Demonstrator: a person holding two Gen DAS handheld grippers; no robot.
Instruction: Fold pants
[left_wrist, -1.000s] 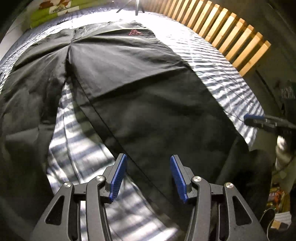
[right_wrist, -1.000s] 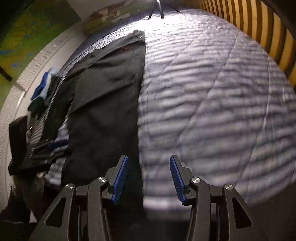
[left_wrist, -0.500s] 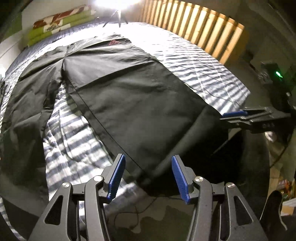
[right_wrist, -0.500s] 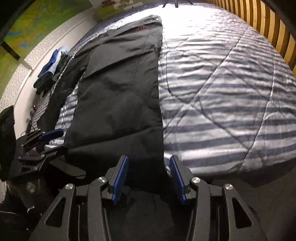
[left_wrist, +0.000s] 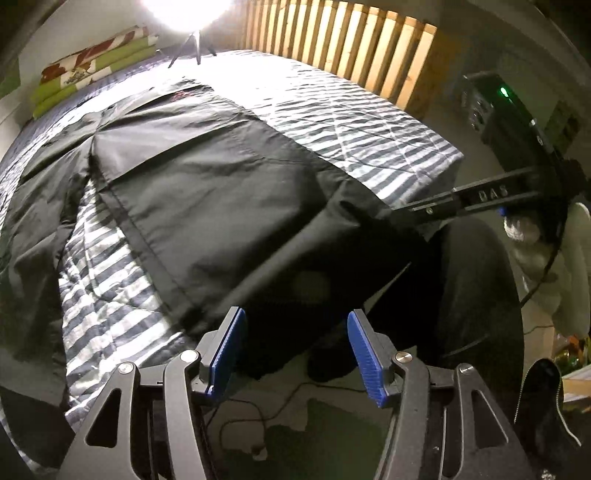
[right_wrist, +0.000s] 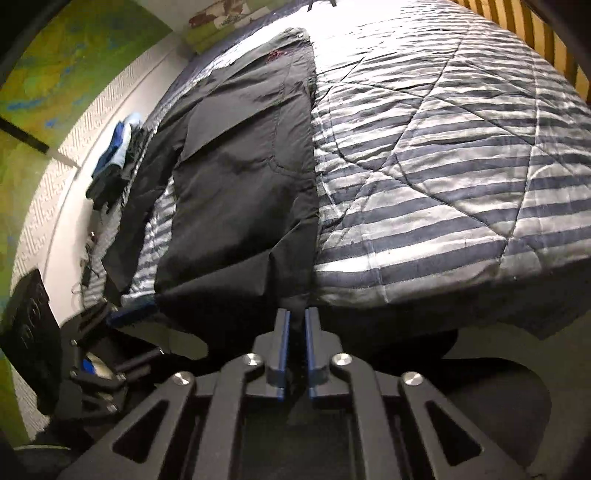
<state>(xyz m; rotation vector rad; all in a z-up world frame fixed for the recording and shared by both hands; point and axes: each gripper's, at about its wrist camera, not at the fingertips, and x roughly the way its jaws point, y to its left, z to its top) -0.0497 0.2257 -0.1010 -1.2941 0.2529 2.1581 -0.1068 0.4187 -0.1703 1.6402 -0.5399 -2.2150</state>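
Both cameras are sitting low at the foot of the bed (left_wrist: 369, 122), looking forward along their own fingers toward the far end. The left wrist view is looking from beyond the foot edge, just off the hem of the black pants (left_wrist: 229, 192), with floor below and the slatted wooden panel (left_wrist: 351, 48) at upper right. The right wrist view is looking from further right, close against the same hem, with the striped quilt (right_wrist: 443, 166) filling its right half and a green wall (right_wrist: 55, 74) at left. Both views are sharing the nearer pant leg and the quilt; each is catching the other tool: the right tool (left_wrist: 399, 216) at the left view's right side, the left tool (right_wrist: 125, 317) at the right view's lower left.
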